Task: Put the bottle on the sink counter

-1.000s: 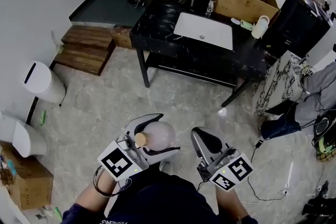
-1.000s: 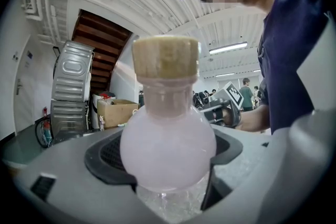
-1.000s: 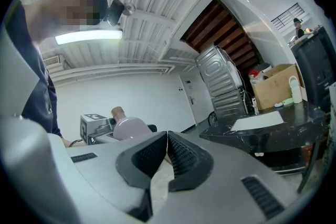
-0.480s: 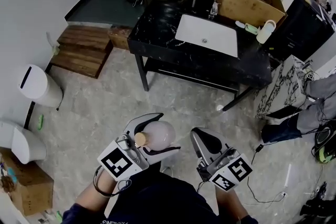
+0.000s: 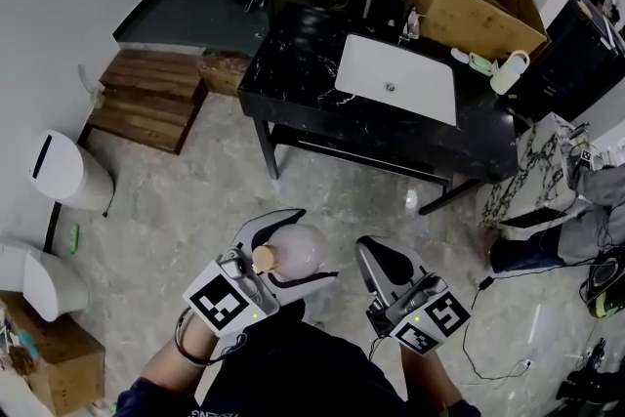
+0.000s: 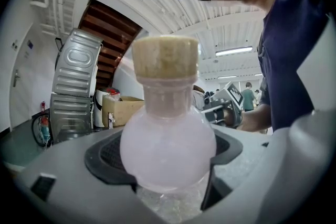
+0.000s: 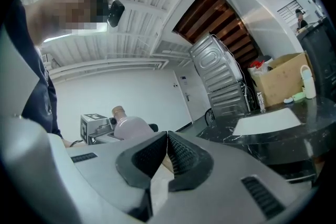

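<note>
The left gripper [image 5: 291, 249] has its jaws clamped on the round pink body of the cork-stoppered bottle [image 6: 168, 149], held low in front of the person and well apart from the black sink counter [image 5: 293, 73]. The right gripper [image 7: 167, 139] has its jaws closed together, pads touching, with nothing between them. A white basin [image 5: 398, 78] is recessed in the counter, and an open cardboard box [image 5: 479, 15] behind it holds a red-topped item.

Ahead of me stands a black table [image 5: 293, 63] with a white basin [image 5: 398, 78] set into it. A cardboard box [image 5: 469, 10] sits at its far side, with a white jug [image 5: 509, 71] just beside the box.
</note>
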### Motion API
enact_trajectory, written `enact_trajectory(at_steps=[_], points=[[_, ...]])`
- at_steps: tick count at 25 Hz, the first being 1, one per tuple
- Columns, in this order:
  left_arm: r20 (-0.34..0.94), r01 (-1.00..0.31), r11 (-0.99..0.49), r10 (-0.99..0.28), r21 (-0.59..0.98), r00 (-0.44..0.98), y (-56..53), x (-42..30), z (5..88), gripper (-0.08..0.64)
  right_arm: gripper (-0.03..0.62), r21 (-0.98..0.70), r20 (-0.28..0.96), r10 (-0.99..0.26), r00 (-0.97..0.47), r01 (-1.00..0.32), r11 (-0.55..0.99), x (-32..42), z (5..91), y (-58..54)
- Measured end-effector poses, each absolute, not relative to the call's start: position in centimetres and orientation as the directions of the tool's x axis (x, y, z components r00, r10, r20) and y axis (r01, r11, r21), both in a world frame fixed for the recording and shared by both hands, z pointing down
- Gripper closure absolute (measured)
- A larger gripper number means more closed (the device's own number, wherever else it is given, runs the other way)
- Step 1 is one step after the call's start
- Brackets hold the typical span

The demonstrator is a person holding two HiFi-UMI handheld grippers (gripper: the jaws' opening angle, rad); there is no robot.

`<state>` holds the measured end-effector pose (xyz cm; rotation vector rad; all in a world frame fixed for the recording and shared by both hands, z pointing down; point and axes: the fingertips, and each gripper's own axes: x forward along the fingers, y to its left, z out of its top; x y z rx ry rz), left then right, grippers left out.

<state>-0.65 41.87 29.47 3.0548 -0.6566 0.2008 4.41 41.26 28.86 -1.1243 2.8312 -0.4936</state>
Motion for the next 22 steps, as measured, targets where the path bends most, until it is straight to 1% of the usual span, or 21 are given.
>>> enact_trajectory(at_steps=[9, 17, 22], points=[[0.125, -0.397, -0.918, -0.395, -0.006, 0.910, 34.5, -3.8, 29.2, 0.158, 0.566, -0.308, 0.076, -0.690, -0.720, -0.675, 0.671, 1.2, 28.1, 33.6], [0.121, -0.395, -0.919, -0.390, 0.013, 0.913, 29.9, -6.0, 29.2, 0.158, 0.566, -0.303, 0.085, -0.707, -0.702, -0.694, 0.653, -0.6, 28.0, 28.8], [0.134, -0.375, -0.927, -0.372, -0.007, 0.918, 27.8, -6.4, 29.4, 0.158, 0.566, -0.298, 0.088, -0.709, -0.700, -0.697, 0.652, -1.3, 27.8, 26.7]])
